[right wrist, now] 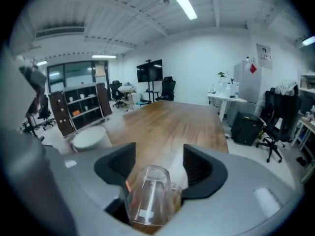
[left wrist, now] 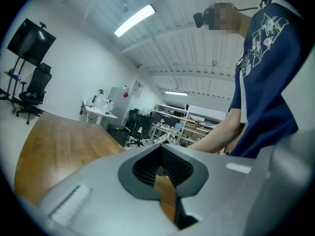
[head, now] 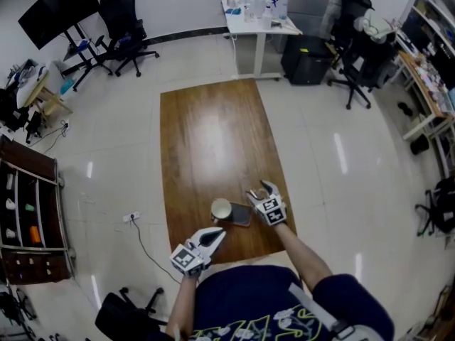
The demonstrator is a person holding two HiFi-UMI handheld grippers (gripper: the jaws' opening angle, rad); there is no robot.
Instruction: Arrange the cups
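My right gripper (right wrist: 155,163) is shut on a clear glass cup (right wrist: 150,195), which lies tilted between the dark pads with its base pointing away. In the head view this gripper (head: 259,190) hovers over the near right part of the wooden table (head: 213,141); the glass is hard to make out there. A cream cup (head: 221,209) stands just left of it and shows as a pale round shape (right wrist: 88,138) in the right gripper view. My left gripper (head: 217,234) is at the table's near edge, shut with nothing in it (left wrist: 162,168).
A dark flat object (head: 240,214) lies beside the cream cup. Around the table are office chairs (head: 128,27), a white desk (head: 259,13) at the back and a dark shelf unit (head: 28,212) at the left. A cable and power strip (head: 131,217) lie on the floor.
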